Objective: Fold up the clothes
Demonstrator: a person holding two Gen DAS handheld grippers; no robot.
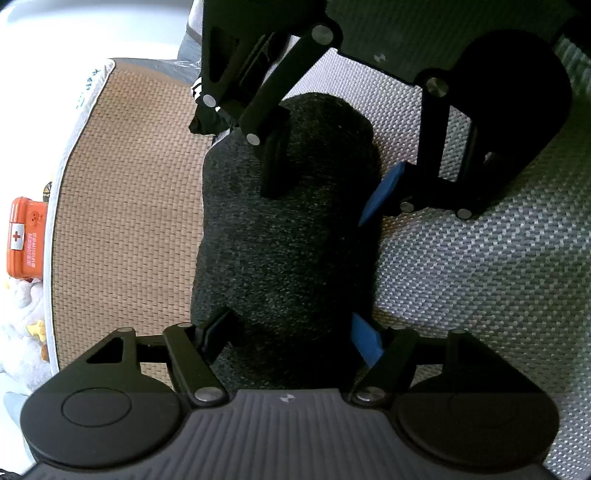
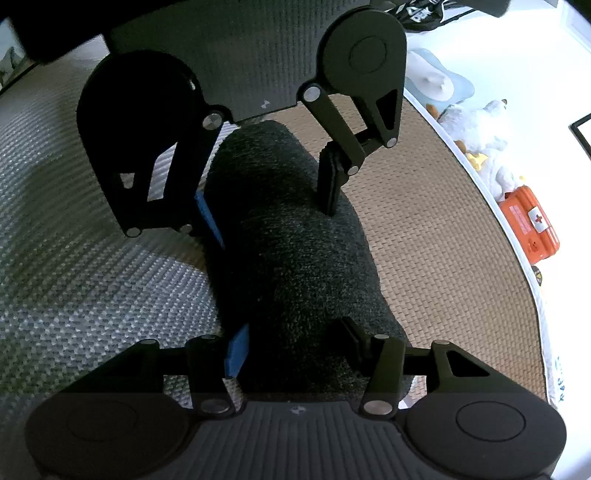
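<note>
A dark grey garment (image 1: 288,240), folded into a thick roll, lies on a woven mat (image 1: 129,192). My left gripper (image 1: 291,332) straddles its near end in the left wrist view, with the black pad on the left flank and the blue pad on the right, both against the fabric. My right gripper (image 1: 325,192) faces it from the far end, its black finger sunk into the roll. In the right wrist view the right gripper (image 2: 291,339) clasps the garment (image 2: 295,258) the same way, and the left gripper (image 2: 271,216) holds the far end.
The mat is tan on one half and grey (image 1: 480,280) on the other, with a white border. Beyond the border lie an orange first-aid box (image 2: 532,229) and a white plush toy (image 2: 480,144). A black cloth with white lettering (image 2: 424,13) lies at the far edge.
</note>
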